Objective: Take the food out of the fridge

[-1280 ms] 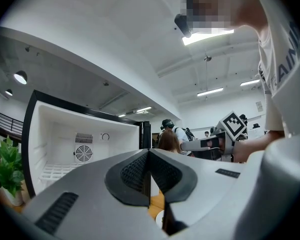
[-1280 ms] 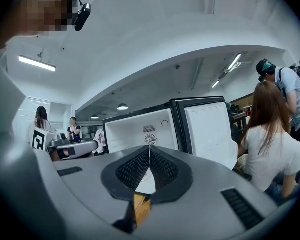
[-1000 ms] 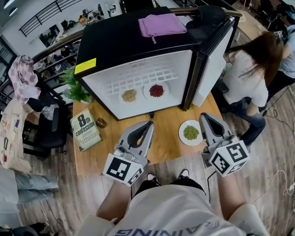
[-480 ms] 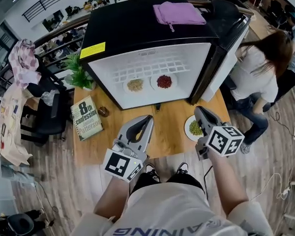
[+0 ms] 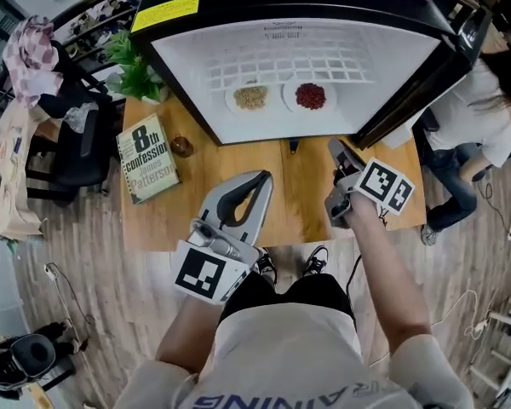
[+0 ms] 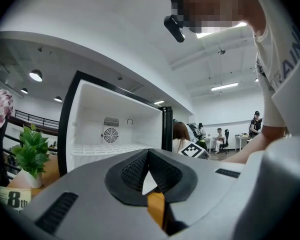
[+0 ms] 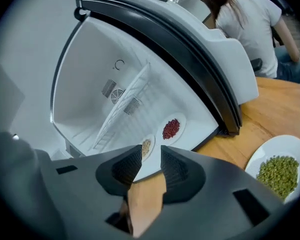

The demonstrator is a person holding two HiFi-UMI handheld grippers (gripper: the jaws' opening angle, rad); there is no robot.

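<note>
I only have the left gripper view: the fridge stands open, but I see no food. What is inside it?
Observer: The head view shows two white plates side by side on the fridge floor, one of beige grains, one of red beans.
Operator: Is any food out already?
Observer: Yes. The right gripper view shows a white plate of green beans on the wooden table, outside the fridge.
Operator: Is the right gripper carrying anything?
Observer: No. The right gripper has just been opening; its jaws stand apart with nothing between them.
</note>
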